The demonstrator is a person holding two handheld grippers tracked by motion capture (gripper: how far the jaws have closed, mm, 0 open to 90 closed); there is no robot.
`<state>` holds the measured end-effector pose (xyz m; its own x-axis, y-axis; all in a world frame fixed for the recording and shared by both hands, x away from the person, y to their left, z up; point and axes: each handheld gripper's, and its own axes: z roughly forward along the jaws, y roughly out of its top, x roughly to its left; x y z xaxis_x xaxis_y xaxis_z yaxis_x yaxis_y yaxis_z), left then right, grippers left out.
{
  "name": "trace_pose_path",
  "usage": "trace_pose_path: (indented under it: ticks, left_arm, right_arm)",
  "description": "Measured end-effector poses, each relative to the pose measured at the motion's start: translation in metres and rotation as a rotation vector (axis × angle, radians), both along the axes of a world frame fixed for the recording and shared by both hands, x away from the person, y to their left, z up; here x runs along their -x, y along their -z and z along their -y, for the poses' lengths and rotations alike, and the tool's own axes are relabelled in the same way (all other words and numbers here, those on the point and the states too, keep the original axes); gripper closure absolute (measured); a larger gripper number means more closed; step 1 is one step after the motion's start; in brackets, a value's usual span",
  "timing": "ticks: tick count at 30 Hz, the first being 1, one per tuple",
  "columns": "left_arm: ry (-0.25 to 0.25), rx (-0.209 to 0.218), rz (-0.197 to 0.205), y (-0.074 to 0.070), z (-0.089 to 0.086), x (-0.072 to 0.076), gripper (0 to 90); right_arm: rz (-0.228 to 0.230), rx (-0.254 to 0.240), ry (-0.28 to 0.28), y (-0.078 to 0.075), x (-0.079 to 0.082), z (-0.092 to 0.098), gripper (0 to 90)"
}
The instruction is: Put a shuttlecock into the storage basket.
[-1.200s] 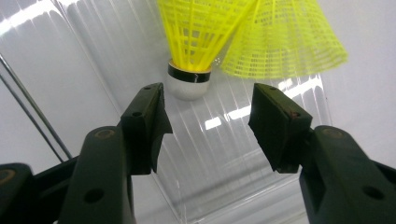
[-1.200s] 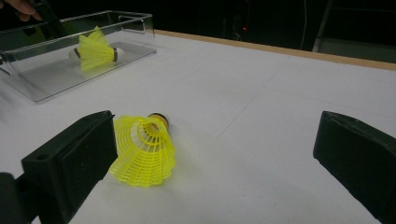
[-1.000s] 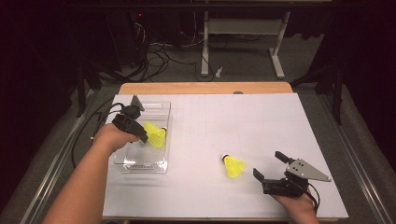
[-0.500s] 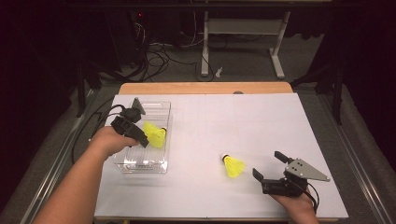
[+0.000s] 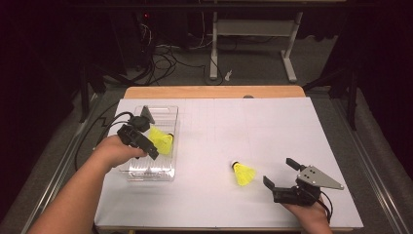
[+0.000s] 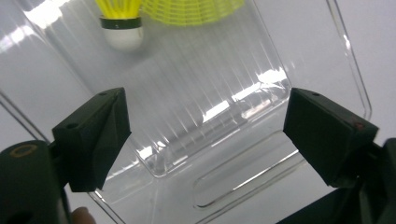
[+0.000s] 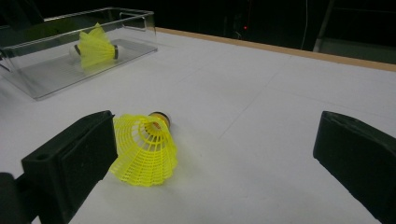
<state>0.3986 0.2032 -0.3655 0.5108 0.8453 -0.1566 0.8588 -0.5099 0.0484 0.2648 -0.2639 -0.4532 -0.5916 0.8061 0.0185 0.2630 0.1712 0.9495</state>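
Two yellow mesh shuttlecocks: one point(image 5: 161, 140) lies in the single clear plastic tray point(image 5: 168, 171), one point(image 5: 243, 173) on the white worktop point(image 5: 272, 131). Left claw point(image 5: 152, 148), just opening, empty; right claw point(image 5: 281, 173) wide open, empty.

A neon-yellow shuttlecock point(image 5: 243, 173) with a mesh-patterned skirt and a black-banded cork lies on the white table point(image 5: 253, 126), whose far edge shows tan wood. A second yellow shuttlecock point(image 5: 160, 140), its white cork ringed in dark green, sits in a clear plastic tray point(image 5: 168, 114) marked by fine ribbed lines. Both the left gripper point(image 5: 152, 148) and the right gripper point(image 5: 281, 173) are black, the right one topped by a grey plate point(image 5: 320, 178).
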Motion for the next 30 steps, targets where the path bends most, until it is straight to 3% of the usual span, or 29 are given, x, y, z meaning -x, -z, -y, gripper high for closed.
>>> trace_pose_path:
  ticks: [9, 20, 30]
  left_arm:
    - [0.029, 0.016, -0.019, -0.002, 0.007, 0.005, 0.5]
    - [0.060, 0.030, -0.011, -0.008, 0.015, 0.010, 0.5]
    - [0.104, 0.031, -0.021, -0.006, 0.038, 0.014, 0.5]
  right_arm:
    - [0.001, 0.001, 0.001, 0.000, 0.001, -0.001, 0.4]
    - [0.001, 0.000, 0.002, 0.000, 0.001, -0.001, 0.4]
    - [-0.002, 0.002, -0.001, 0.000, 0.001, -0.002, 0.4]
